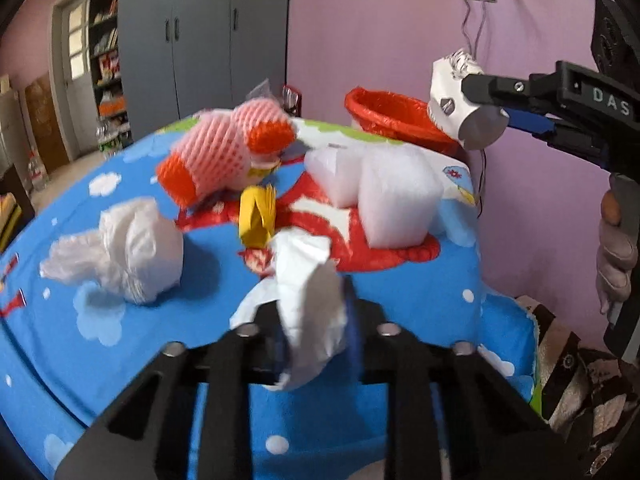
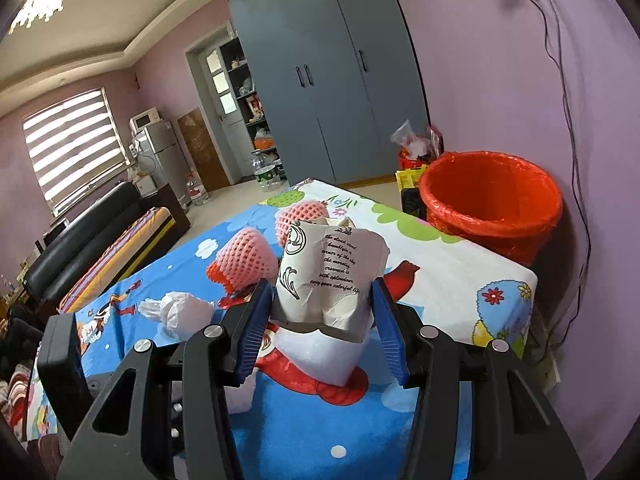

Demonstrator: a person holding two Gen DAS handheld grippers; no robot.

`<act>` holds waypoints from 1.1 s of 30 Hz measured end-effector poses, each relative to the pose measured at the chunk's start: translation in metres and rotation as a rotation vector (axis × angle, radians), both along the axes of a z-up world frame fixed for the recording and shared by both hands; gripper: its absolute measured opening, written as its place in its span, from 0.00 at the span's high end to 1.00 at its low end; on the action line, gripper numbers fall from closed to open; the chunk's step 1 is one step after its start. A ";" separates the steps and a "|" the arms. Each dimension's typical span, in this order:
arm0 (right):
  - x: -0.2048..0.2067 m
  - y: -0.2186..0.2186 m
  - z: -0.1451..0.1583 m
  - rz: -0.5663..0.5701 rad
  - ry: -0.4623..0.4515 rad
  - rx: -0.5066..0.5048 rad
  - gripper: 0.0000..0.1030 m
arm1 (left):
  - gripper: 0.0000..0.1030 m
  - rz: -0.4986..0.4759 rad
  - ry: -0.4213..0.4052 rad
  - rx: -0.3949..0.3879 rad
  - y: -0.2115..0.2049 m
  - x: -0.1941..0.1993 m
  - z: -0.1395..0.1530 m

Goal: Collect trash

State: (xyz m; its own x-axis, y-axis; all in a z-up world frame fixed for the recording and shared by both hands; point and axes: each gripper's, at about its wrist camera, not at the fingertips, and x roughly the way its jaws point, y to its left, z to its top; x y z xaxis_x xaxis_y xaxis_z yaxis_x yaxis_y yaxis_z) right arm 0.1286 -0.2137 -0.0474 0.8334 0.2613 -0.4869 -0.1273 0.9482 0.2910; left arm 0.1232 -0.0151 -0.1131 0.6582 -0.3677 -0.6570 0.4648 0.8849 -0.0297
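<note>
Lilac walls close off this room, with a tall grey wardrobe (image 2: pixel 332 80) at the far side and a black sofa (image 2: pixel 88 236) off to the left under a striped blind. Filling the middle is a table under a bright blue cartoon cloth (image 1: pixel 192 344), and at its far right corner, against the wall, stands a bin lined with a red bag (image 2: pixel 492 208), its mouth open. Scattered over the cloth is the rubbish: two white foam blocks (image 1: pixel 384 196) right of centre, two pink-and-orange foam fruit nets (image 1: pixel 224 152) at the far middle, a knotted white plastic bag (image 1: pixel 128 252) to the near left, and a small folded yellow paper (image 1: pixel 258 216) between the nets and the blocks. Above the right side of the table the right gripper (image 2: pixel 324 308) is held up by a gloved hand (image 1: pixel 616 264), its blue pads pressed against the sides of a crumpled white paper cup (image 2: pixel 332 276) printed with black lettering, which sits clear of the cloth and short of the bin. At the near edge the left gripper (image 1: pixel 316 328) is pinched tight on a crumpled white tissue (image 1: pixel 312 292), which sticks up between its fingers just in front of the yellow paper.
</note>
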 end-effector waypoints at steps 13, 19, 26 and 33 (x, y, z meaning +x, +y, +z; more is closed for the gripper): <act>-0.002 -0.036 0.002 -0.046 -0.019 0.041 0.53 | 0.86 -0.064 -0.161 0.019 -0.041 0.016 0.063; 0.005 -0.060 0.003 -0.092 -0.021 0.051 0.53 | 0.86 -0.121 -0.197 0.009 -0.074 0.040 0.084; 0.016 -0.084 0.007 -0.126 -0.037 0.003 0.53 | 0.86 -0.157 -0.218 -0.022 -0.114 0.069 0.099; 0.035 -0.108 0.009 -0.153 -0.044 -0.073 0.53 | 0.86 -0.186 -0.227 -0.047 -0.154 0.092 0.104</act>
State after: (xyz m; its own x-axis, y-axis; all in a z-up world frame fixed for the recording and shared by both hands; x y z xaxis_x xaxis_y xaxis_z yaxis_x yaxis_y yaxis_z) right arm 0.1632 -0.3217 -0.0386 0.8815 0.0954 -0.4624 0.0086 0.9759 0.2179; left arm 0.2150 -0.1695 -0.0087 0.7049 -0.5220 -0.4802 0.6179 0.7843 0.0545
